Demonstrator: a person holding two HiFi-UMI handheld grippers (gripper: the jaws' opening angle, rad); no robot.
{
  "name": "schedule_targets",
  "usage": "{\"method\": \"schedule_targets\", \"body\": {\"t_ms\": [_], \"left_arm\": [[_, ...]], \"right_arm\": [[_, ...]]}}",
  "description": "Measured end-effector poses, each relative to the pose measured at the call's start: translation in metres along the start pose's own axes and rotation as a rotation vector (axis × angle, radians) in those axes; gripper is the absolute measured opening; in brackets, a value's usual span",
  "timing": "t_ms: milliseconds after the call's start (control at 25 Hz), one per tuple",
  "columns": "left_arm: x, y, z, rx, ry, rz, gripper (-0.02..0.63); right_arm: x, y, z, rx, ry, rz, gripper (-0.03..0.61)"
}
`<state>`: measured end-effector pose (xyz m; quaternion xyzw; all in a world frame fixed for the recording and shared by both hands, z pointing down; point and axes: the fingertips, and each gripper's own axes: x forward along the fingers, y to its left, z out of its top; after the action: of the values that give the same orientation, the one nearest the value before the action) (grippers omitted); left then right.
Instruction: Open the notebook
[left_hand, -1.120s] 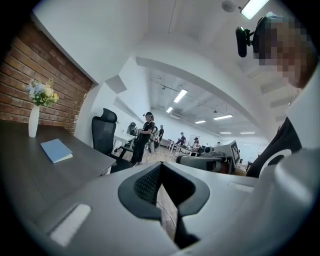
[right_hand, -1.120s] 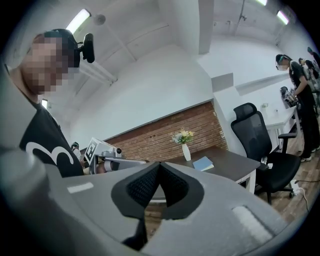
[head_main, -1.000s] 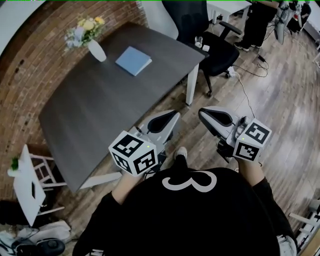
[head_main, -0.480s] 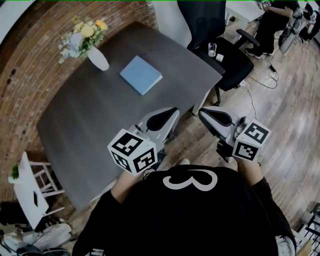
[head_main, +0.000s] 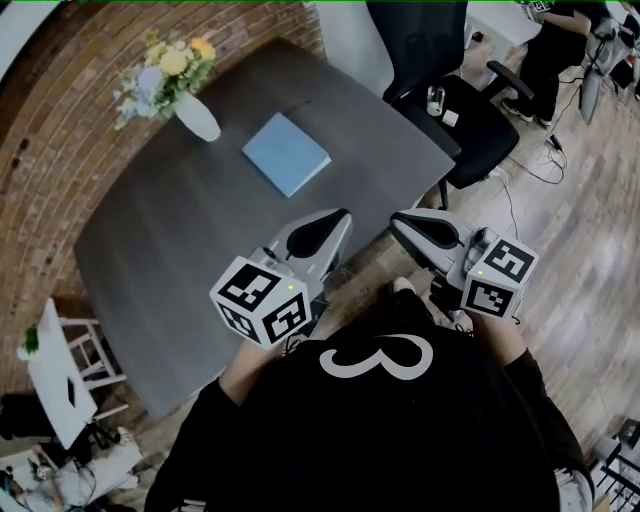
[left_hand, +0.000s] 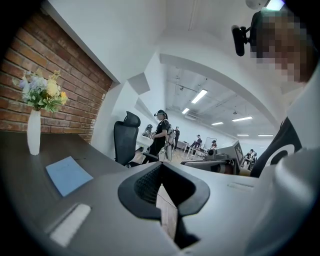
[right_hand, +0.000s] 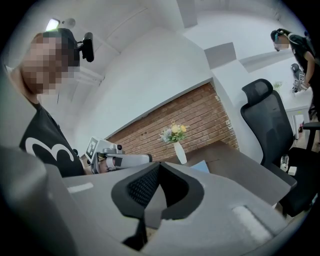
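Observation:
A closed light-blue notebook (head_main: 286, 153) lies flat on the dark grey table (head_main: 180, 250), toward its far side; it also shows in the left gripper view as the notebook (left_hand: 68, 174). My left gripper (head_main: 338, 218) is shut and empty, held over the table's near edge, well short of the notebook. The right gripper (head_main: 400, 218) is shut and empty too, held over the floor beside the table's near right corner. In the right gripper view only a corner of the notebook (right_hand: 201, 166) peeks above the jaws.
A white vase with flowers (head_main: 192, 110) stands on the table's far left, near the brick wall. A black office chair (head_main: 455, 95) stands at the table's far right end. A small white side table (head_main: 55, 375) is at the left. People stand in the background.
Both grippers and the person have come closer to the table; the left gripper now reaches over its near edge. Both stay shut.

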<state>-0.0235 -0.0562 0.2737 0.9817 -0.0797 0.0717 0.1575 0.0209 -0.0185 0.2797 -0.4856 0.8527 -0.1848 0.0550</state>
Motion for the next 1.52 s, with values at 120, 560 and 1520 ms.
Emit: {"method": "schedule_targets", "body": {"t_ms": [120, 560, 1520], "left_arm": [[0.01, 0.01, -0.001, -0.007, 0.007, 0.038, 0.014], [0.064, 0.062, 0.004, -0.068, 0.011, 0.211, 0.014], [0.116, 0.204, -0.062, -0.14, 0.134, 0.653, 0.14]], "right_arm": [[0.007, -0.016, 0.002, 0.012, 0.012, 0.037, 0.0], [0.043, -0.095, 0.018, 0.063, 0.132, 0.187, 0.001], [0.089, -0.211, -0.011, 0.189, 0.289, 0.355, 0.0]]}}
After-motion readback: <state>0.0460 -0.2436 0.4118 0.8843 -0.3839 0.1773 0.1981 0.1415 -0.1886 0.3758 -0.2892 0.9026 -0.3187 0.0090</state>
